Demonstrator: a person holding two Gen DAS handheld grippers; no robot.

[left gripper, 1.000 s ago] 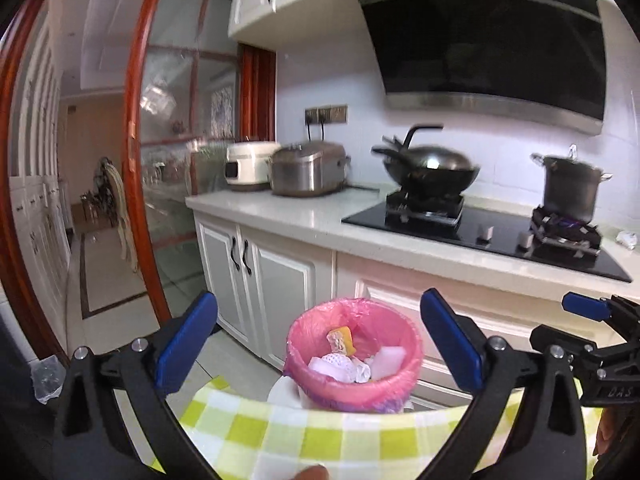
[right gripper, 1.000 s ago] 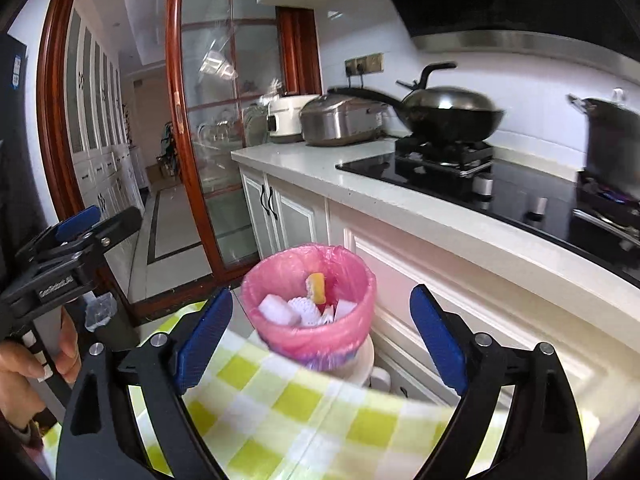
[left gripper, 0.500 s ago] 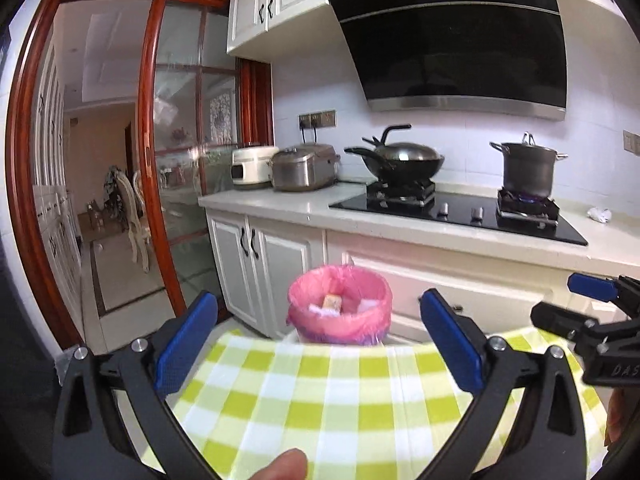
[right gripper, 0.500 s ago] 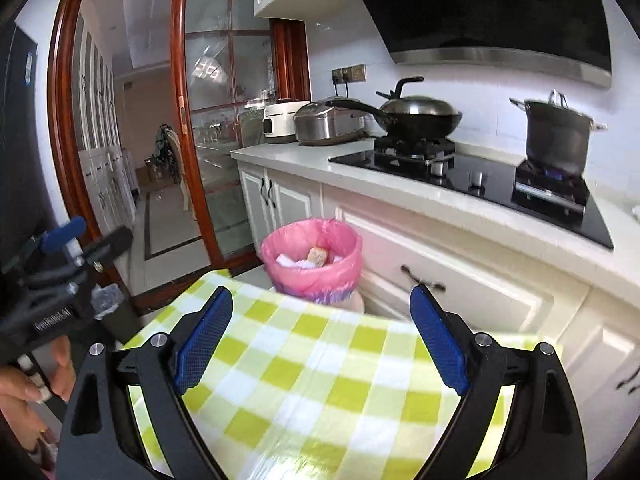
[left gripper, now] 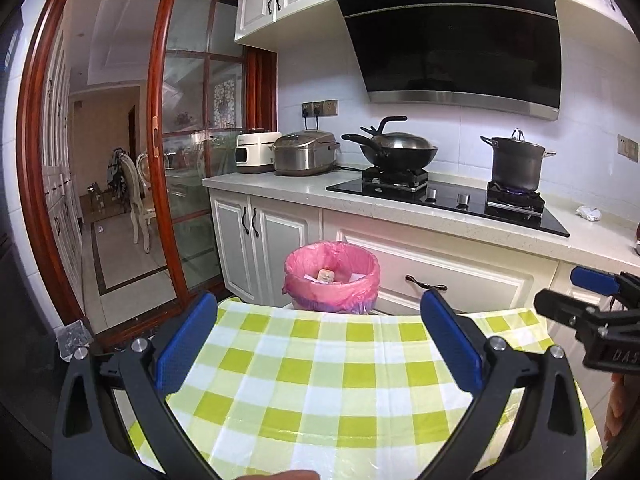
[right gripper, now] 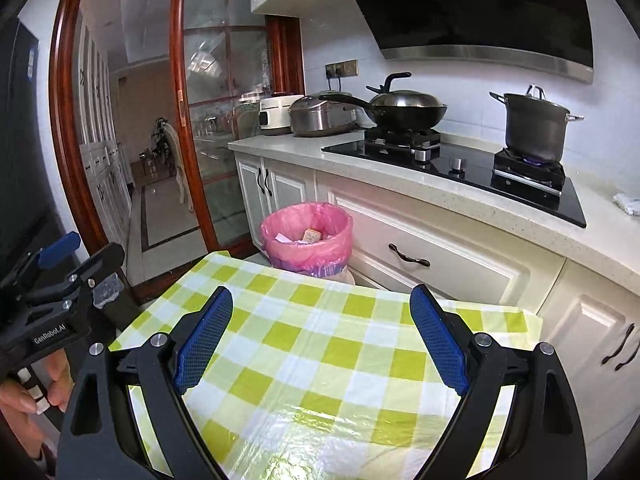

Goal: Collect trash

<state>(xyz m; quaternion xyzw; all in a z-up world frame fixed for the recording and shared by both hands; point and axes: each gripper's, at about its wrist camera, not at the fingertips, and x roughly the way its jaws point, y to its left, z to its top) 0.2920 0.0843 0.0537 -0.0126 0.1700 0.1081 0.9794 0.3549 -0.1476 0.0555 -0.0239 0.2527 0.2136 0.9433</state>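
Trash [left gripper: 326,275] lies inside the pink-lined bin [left gripper: 332,278] at centre frame in the left wrist view, beyond the checked tablecloth [left gripper: 340,376]; the left gripper [left gripper: 318,346] gapes wide, holding nothing. In the right wrist view the bin sits upper centre-left, and the right gripper [right gripper: 320,338] is likewise spread and empty above the cloth.

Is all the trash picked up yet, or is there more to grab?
Some is done: scraps sit inside the pink-lined trash bin. Nothing is in hand; the left gripper and right gripper are both open over the green checked tablecloth, which shows no trash. One crumpled white wad on the counter may be left.
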